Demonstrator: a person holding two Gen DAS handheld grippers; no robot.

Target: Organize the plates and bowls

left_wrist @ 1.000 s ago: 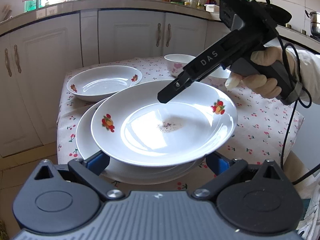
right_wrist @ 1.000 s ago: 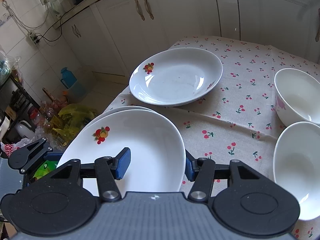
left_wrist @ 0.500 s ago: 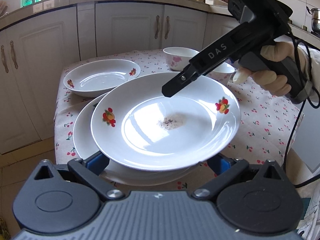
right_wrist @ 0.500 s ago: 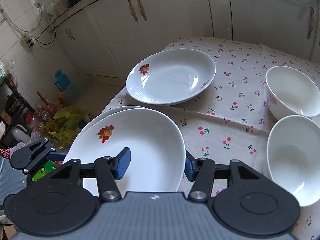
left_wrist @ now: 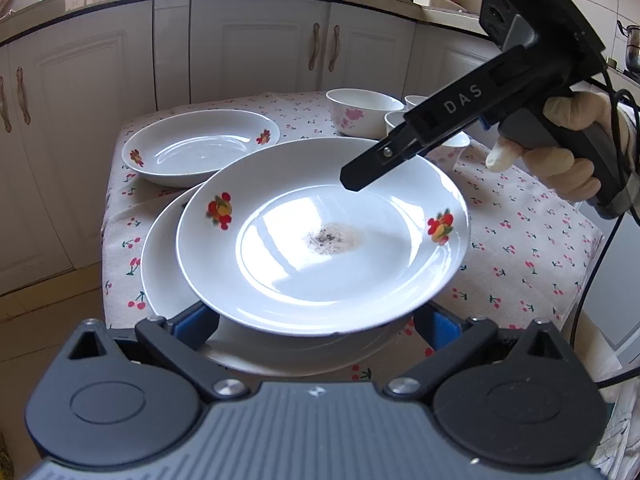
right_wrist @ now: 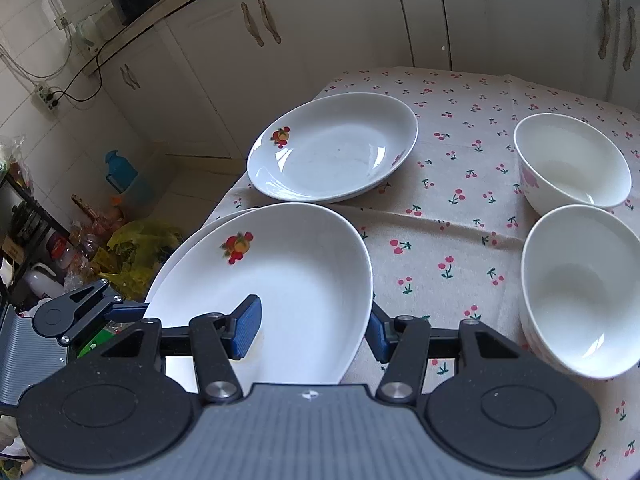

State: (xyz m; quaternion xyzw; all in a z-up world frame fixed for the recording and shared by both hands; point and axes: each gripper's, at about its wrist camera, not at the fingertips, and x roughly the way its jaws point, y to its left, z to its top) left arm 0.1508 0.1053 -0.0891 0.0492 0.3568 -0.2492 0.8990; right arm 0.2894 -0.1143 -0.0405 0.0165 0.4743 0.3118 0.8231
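Your left gripper (left_wrist: 316,322) has its fingers spread wide. The blue pads (left_wrist: 196,320) sit on either side of the near rim of the top plate (left_wrist: 320,240) and slightly under it. You cannot tell from either view whether the pads touch the plate.

Your right gripper (right_wrist: 312,334) is also spread. One pad (right_wrist: 246,332) hangs over the inside of the top plate (right_wrist: 280,272) and the other pad lies outside the rim, so the rim passes between them with a clear gap on both sides. In the left wrist view the right gripper (left_wrist: 362,170) reaches in from the right, held by your gloved hand (left_wrist: 560,160), with its tip over the far half of the plate.

The top plate lies directly ahead of both grippers. It sits offset on a lower plate (left_wrist: 168,276) of similar size, which shows past its left edge. A grey-brown patch of residue (left_wrist: 334,238) marks the centre of the top plate.

Beyond the stack, ahead of the left gripper and to its left, a deep plate (left_wrist: 200,148) with fruit decals stands apart on the cherry-print tablecloth (left_wrist: 520,248). Ahead and to the right of the right gripper stand a pink-flowered bowl (right_wrist: 572,160) and, nearer, a plain white bowl (right_wrist: 580,288), close together.
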